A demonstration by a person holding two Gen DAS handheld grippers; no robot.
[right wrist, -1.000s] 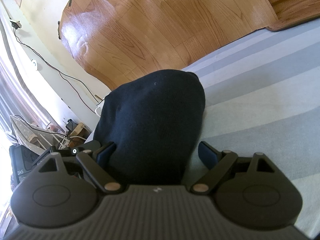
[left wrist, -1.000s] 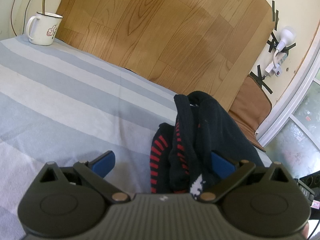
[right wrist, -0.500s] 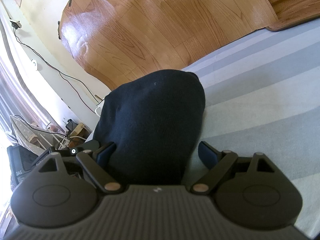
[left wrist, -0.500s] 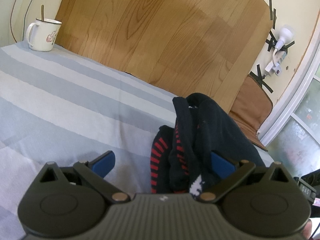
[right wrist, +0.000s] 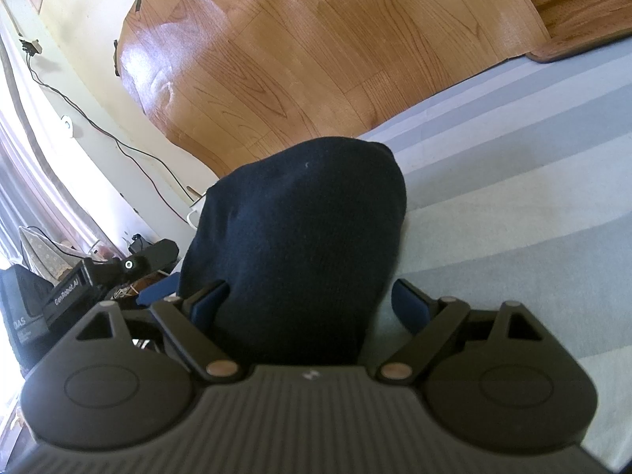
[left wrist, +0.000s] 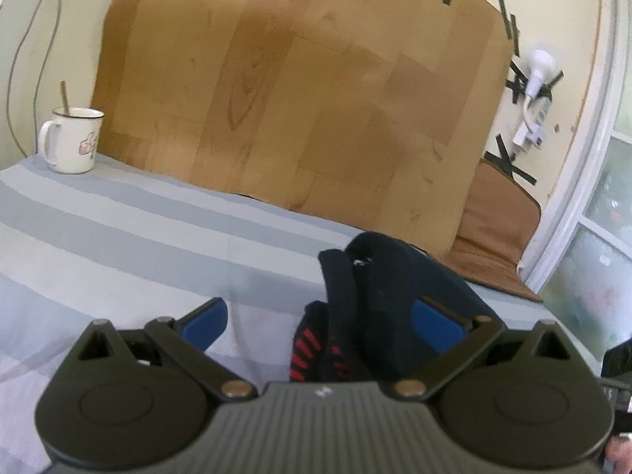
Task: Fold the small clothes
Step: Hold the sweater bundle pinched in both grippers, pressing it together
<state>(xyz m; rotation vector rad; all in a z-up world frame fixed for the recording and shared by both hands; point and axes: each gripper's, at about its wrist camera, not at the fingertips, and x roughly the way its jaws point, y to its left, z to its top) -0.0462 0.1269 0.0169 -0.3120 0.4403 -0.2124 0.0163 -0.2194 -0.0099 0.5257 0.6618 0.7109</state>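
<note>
Both tongs stood wide open, gripping nothing: left gripper [left wrist: 320, 322] had the dark sock [left wrist: 379, 300] toward 2 o'clock; right gripper [right wrist: 310, 300] straddled it [right wrist: 300, 237] on the striped sheet [right wrist: 513, 197]. Close squarely on one edge, judged best.

mug w/ stick [left wrist: 73, 145] | wood panel [left wrist: 300, 91] | striped cloth [left wrist: 118, 233] | wall lamp [left wrist: 538, 71]

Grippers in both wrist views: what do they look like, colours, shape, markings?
Both the left gripper and right gripper match: a dark grey ribbed body with two round discs, black linkage arms on brass-coloured pivot pins, blue pads and a small white logo. No cables or sleeves show.
</note>
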